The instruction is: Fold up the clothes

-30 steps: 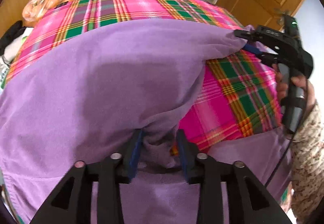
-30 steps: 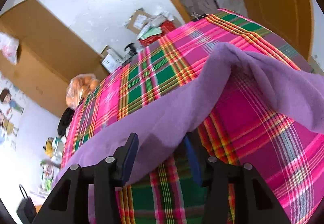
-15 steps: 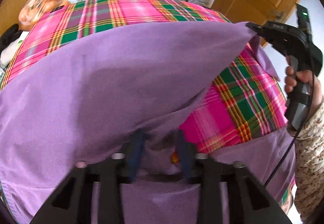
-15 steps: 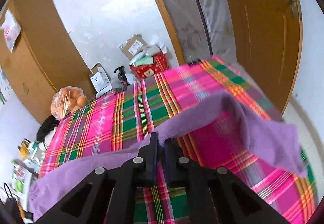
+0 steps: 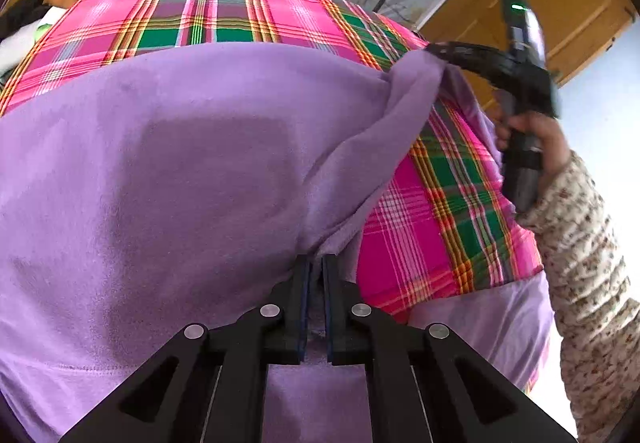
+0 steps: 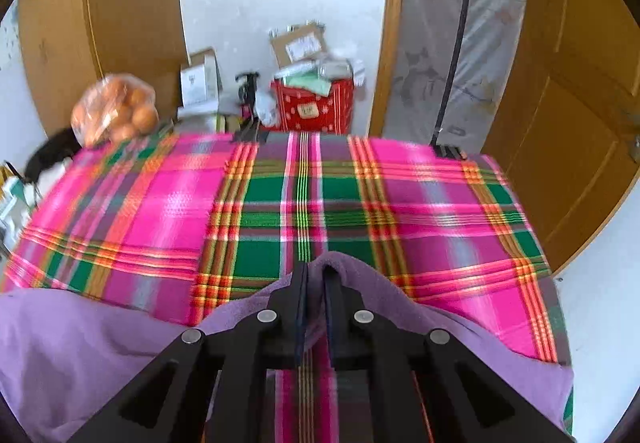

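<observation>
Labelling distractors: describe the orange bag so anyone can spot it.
Start at the plaid cloth covering the table and go to its far left corner. The bag sits there: clear plastic, bulging with round orange fruit, unlike the white box and red box beyond.

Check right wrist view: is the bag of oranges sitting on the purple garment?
No: the bag of oranges sits past the plaid cloth's far left corner, well apart from the purple garment at the near edge.
</observation>
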The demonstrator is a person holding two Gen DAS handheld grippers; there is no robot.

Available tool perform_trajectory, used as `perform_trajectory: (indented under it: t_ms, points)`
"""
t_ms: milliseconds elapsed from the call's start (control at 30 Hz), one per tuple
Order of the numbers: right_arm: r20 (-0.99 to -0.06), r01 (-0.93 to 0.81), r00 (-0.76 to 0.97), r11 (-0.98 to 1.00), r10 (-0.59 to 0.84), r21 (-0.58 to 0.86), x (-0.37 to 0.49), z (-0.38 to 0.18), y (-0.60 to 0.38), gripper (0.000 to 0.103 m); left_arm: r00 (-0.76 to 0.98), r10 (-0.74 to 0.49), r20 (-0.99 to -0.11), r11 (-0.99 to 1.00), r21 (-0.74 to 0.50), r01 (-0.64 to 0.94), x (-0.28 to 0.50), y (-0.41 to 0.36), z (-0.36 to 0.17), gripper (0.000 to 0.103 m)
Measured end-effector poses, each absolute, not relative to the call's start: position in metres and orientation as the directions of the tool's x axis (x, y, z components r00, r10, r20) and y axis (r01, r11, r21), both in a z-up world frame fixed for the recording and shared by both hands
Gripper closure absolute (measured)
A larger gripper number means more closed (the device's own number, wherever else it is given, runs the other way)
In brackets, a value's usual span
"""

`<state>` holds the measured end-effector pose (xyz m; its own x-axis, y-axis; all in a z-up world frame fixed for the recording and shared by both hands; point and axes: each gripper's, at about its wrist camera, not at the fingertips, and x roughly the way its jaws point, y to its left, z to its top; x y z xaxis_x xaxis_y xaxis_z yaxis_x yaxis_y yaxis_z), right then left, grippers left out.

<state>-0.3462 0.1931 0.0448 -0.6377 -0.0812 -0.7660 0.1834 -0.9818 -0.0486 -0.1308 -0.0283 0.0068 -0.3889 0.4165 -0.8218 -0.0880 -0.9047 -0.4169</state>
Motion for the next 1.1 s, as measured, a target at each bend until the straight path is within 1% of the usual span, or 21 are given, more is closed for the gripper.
perform_trajectory:
  t_ms: [133, 167, 300, 367, 433, 500, 533, 567, 667, 800, 833, 867, 933, 1033, 1100]
  points:
    - [-0.765, 0.171, -0.640, -0.984, -0.075, -0.047, -0.354, 0.036, 0.188, 0.096, -0.381, 0.428, -0.820, -0.898, -0.433, -0.076, -0.126, -0.031, 0.006, 0.097]
    - [-0.761, 0.161, -0.643, -0.987, -0.086, -0.025, -0.355, 0.036, 0.190, 0.096, -0.381, 0.430, -0.819, -0.897, -0.437, -0.073, -0.125, -0.031, 0.006, 0.097]
    - [-0.764, 0.101, -0.611, -0.977, -0.208, 0.186, -0.361, 0.041, 0.207, 0.093, -0.379, 0.435, -0.817, -0.892, -0.447, -0.060, -0.122, -0.032, 0.006, 0.097]
    - [-0.763, 0.091, -0.595, -0.964, -0.254, 0.250, -0.359, 0.042, 0.217, 0.092, -0.381, 0.437, -0.815, -0.892, -0.447, -0.066, -0.119, -0.032, 0.008, 0.097]
    - [-0.751, 0.101, -0.605, -0.961, -0.264, 0.256, -0.351, 0.049, 0.223, 0.091, -0.384, 0.445, -0.809, -0.888, -0.453, -0.075, -0.116, -0.032, 0.010, 0.097]
    - [-0.749, 0.104, -0.607, -0.961, -0.267, 0.258, -0.342, 0.054, 0.229, 0.087, -0.387, 0.462, -0.798, -0.882, -0.461, -0.102, -0.112, -0.030, 0.014, 0.098]
    - [-0.750, 0.096, -0.606, -0.960, -0.265, 0.262, -0.339, 0.055, 0.232, 0.084, -0.393, 0.467, -0.792, -0.880, -0.460, -0.117, -0.111, -0.028, 0.017, 0.098]
    - [-0.750, 0.088, -0.607, -0.960, -0.264, 0.267, -0.335, 0.056, 0.235, 0.083, -0.400, 0.469, -0.788, -0.880, -0.457, -0.132, -0.110, -0.026, 0.020, 0.098]
    - [-0.746, 0.078, -0.609, -0.956, -0.270, 0.283, -0.319, 0.057, 0.243, 0.082, -0.412, 0.468, -0.781, -0.882, -0.442, -0.165, -0.116, -0.022, 0.024, 0.098]
    - [-0.752, 0.099, -0.606, -0.962, -0.261, 0.254, -0.293, 0.056, 0.244, 0.082, -0.417, 0.440, -0.795, -0.897, -0.373, -0.236, -0.116, -0.007, 0.031, 0.097]
    - [-0.753, 0.109, -0.604, -0.963, -0.260, 0.245, -0.286, 0.055, 0.243, 0.082, -0.423, 0.421, -0.803, -0.906, -0.348, -0.241, -0.119, -0.002, 0.031, 0.095]
    - [-0.755, 0.115, -0.603, -0.964, -0.259, 0.240, -0.280, 0.054, 0.242, 0.082, -0.428, 0.401, -0.810, -0.914, -0.323, -0.246, -0.122, 0.002, 0.031, 0.088]
    - [-0.754, 0.128, -0.599, -0.962, -0.269, 0.241, -0.272, 0.053, 0.241, 0.082, -0.440, 0.362, -0.822, -0.928, -0.273, -0.255, -0.129, 0.012, 0.031, 0.078]
    - [-0.759, 0.137, -0.590, -0.961, -0.275, 0.241, -0.265, 0.051, 0.239, 0.082, -0.450, 0.291, -0.845, -0.946, -0.186, -0.264, -0.136, 0.025, 0.026, 0.077]
    - [-0.762, 0.142, -0.586, -0.960, -0.278, 0.241, -0.260, 0.049, 0.239, 0.082, -0.450, 0.273, -0.850, -0.948, -0.159, -0.274, -0.140, 0.031, 0.023, 0.077]
